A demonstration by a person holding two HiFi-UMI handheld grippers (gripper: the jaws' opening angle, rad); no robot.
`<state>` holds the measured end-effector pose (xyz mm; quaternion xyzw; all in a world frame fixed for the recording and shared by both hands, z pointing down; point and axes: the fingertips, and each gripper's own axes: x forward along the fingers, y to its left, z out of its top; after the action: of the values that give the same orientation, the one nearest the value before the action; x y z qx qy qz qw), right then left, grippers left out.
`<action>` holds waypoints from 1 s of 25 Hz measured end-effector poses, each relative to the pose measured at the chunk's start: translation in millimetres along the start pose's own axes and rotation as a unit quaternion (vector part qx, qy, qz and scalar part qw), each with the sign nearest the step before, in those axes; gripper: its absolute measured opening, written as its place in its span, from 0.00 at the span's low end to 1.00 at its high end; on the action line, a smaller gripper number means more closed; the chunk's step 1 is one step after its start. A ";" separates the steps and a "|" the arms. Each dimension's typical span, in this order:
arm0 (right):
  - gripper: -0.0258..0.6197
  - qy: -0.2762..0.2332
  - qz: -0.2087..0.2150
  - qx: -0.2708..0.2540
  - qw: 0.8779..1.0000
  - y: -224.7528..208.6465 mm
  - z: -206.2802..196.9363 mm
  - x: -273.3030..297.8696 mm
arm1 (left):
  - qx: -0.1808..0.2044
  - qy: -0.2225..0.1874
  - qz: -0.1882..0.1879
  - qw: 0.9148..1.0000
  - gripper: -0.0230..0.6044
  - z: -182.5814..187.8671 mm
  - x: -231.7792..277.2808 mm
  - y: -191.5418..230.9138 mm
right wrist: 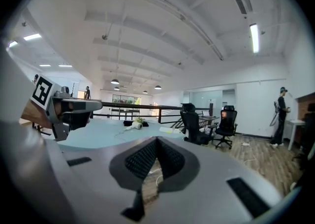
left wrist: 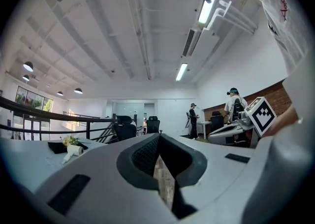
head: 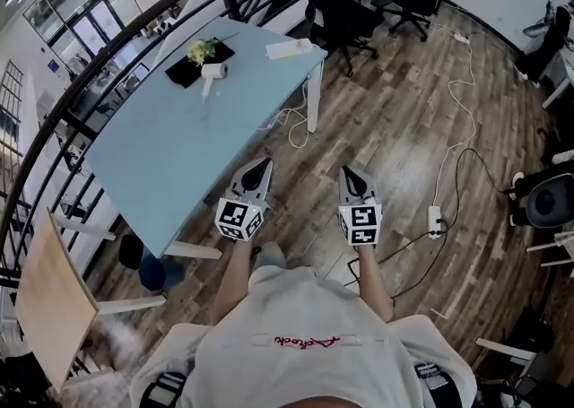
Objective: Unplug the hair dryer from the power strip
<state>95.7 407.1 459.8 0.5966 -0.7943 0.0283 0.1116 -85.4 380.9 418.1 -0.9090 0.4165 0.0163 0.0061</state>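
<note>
A white hair dryer (head: 212, 73) lies on the far part of the light blue table (head: 152, 164), next to a black mat with yellow flowers (head: 199, 55). It also shows small in the left gripper view (left wrist: 73, 151) and the right gripper view (right wrist: 135, 125). A white power strip (head: 289, 48) (right wrist: 170, 130) rests at the table's far right corner, and a white cable (head: 291, 119) hangs off the edge below it. My left gripper (head: 263, 164) (left wrist: 158, 156) and right gripper (head: 347, 170) (right wrist: 156, 155) are both shut and empty. They are held side by side over the wooden floor, just off the table's near right edge and far from the dryer.
Black office chairs (head: 336, 3) stand beyond the table. A second power strip (head: 435, 221) with long cables lies on the floor at right. A dark railing (head: 54, 119) curves along the left, and a wooden chair (head: 49, 303) stands at the near left. People stand far off (left wrist: 192, 119).
</note>
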 end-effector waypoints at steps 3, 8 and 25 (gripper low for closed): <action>0.07 0.003 0.003 0.001 1.000 -1.2 -6.6 0.1 | -0.001 0.006 0.002 1.000 0.05 -7.0 1.7 -4.0; 0.07 0.003 0.004 0.002 1.000 -7.2 -7.1 4.6 | -0.001 0.015 0.002 1.000 0.05 -12.1 9.7 -4.3; 0.07 0.014 -0.006 -0.014 1.000 -38.2 -7.2 72.6 | -0.015 0.008 -0.015 1.000 0.05 -30.3 84.1 32.2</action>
<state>114.0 329.1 478.7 0.5990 -0.7895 0.0252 0.1315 -54.2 295.4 445.6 -0.9152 0.4026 0.0150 -0.0112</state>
